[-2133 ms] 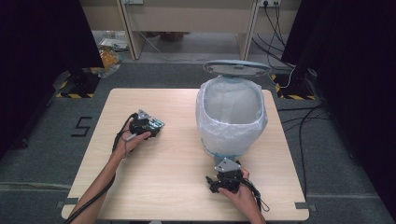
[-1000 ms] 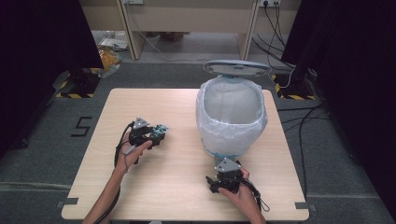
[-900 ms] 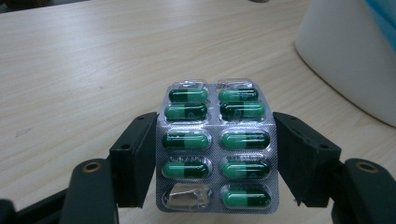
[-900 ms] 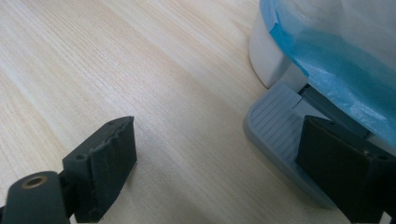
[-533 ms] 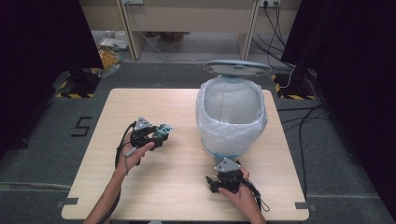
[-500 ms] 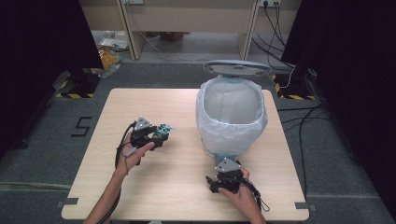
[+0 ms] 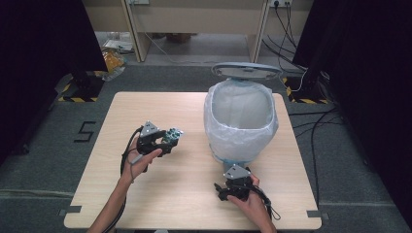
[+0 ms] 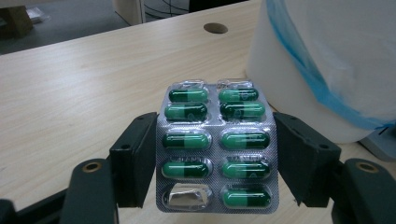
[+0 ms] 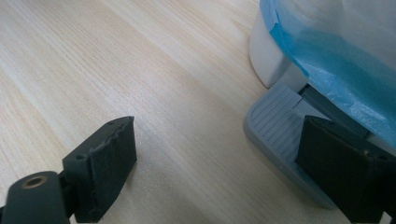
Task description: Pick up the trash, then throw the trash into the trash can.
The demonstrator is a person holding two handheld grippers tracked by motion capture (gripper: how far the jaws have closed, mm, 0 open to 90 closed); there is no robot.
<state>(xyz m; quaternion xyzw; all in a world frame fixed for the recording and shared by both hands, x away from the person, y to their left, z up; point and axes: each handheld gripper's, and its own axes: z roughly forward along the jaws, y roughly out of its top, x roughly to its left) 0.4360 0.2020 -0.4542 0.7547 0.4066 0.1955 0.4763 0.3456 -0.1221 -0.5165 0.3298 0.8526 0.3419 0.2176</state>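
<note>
Currently the left gripper (image 8: 217,163) clamps the blister pack (image 8: 216,147), not yet binned; pedal bin (image 7: 241,121) at 3 o'clock; right gripper (image 9: 219,172) gapes empty.

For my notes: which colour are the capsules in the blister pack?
Two-tone green, dark and light, capsules in a silver blister pack; left gripper view.

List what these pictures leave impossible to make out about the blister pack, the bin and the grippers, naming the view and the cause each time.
- Blister pack: the printing on its foil, left gripper view, too small and blurred.
- Bin: its floor, high view, hidden by the white liner.
- Pedal: its right part, right gripper view, covered by a jaw of the right gripper.
- Left gripper: its pads' faces, left gripper view, hidden behind the pack's edges.
</note>
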